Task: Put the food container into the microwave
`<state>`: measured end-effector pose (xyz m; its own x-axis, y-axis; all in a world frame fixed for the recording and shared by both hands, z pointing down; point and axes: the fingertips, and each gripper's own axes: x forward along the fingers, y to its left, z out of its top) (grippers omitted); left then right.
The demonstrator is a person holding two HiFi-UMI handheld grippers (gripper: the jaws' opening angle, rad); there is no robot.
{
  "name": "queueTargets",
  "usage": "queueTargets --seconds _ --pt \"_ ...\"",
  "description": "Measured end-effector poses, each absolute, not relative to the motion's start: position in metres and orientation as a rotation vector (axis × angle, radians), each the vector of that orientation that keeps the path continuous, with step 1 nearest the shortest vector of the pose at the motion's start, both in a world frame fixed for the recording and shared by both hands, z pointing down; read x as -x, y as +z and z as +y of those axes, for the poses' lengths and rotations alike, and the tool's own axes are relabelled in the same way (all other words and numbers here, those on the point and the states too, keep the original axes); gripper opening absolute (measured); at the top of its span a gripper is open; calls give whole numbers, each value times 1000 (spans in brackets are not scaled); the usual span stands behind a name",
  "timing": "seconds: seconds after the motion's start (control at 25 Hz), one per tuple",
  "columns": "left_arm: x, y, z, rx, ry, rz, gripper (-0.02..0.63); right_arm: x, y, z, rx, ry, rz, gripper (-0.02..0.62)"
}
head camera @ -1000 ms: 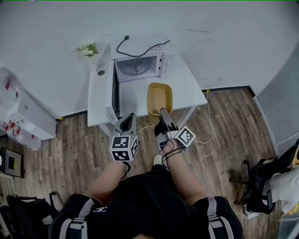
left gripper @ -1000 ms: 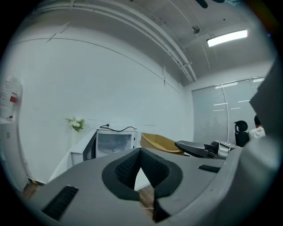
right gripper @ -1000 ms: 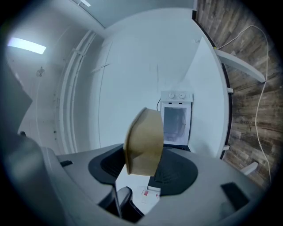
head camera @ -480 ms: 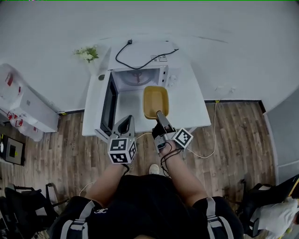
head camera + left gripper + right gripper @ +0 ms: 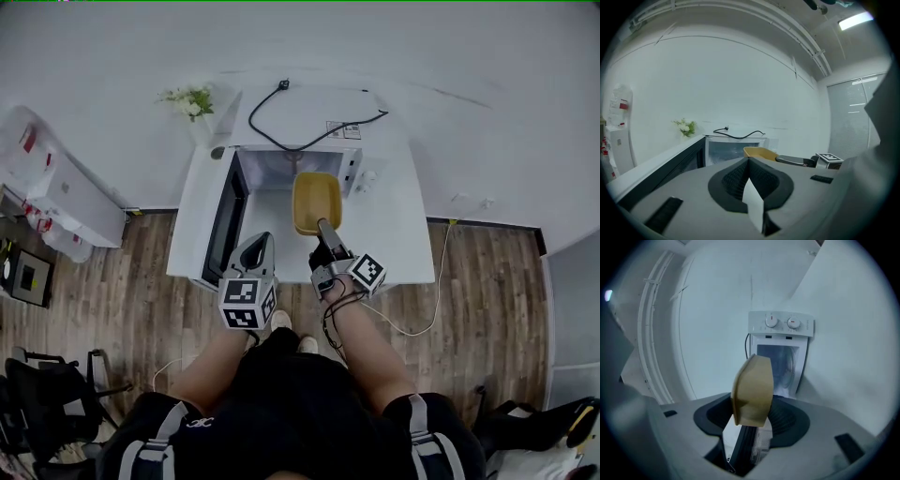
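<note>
The person stands before a white table [image 5: 398,239] that bears a white microwave [image 5: 305,117]. The microwave's door [image 5: 228,223] is swung open to the left. A black cable [image 5: 314,127] lies coiled on top of the microwave, and a small bunch of flowers [image 5: 190,100] stands at the table's far left corner by the wall.

The right gripper [image 5: 322,226] has its jaws clamped on the near rim of the yellow food container [image 5: 317,200]. It holds the container in the air above the table, straight in front of the open cavity. In the head view the container's far end reaches the mouth of the microwave; whether it has crossed the threshold cannot be told. The right gripper view is rolled sideways. It shows the container edge-on between the jaws, with the cavity behind it and the two knobs [image 5: 772,321] of the control panel.

The left gripper [image 5: 257,247] hangs level at the near edge of the table, left of the right gripper and just right of the open door, touching nothing. In its own view its jaws are closed together with nothing between them. Past them lie the door, the cavity and the container on the right.

Below the table is a wood floor [image 5: 487,300].
</note>
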<state>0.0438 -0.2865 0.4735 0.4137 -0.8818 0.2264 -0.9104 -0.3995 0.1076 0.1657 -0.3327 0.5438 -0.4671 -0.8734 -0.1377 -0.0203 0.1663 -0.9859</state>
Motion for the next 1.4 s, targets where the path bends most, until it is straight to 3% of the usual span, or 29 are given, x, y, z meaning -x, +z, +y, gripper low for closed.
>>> queueTargets --seconds 0.68,1.4 --pt "-32 490 -387 -2407 172 -1563 0 -145 594 -494 952 -1436 1699 229" --pt "-10 508 -415 -2350 190 -1585 0 -106 633 -580 1025 -1553 1705 230"
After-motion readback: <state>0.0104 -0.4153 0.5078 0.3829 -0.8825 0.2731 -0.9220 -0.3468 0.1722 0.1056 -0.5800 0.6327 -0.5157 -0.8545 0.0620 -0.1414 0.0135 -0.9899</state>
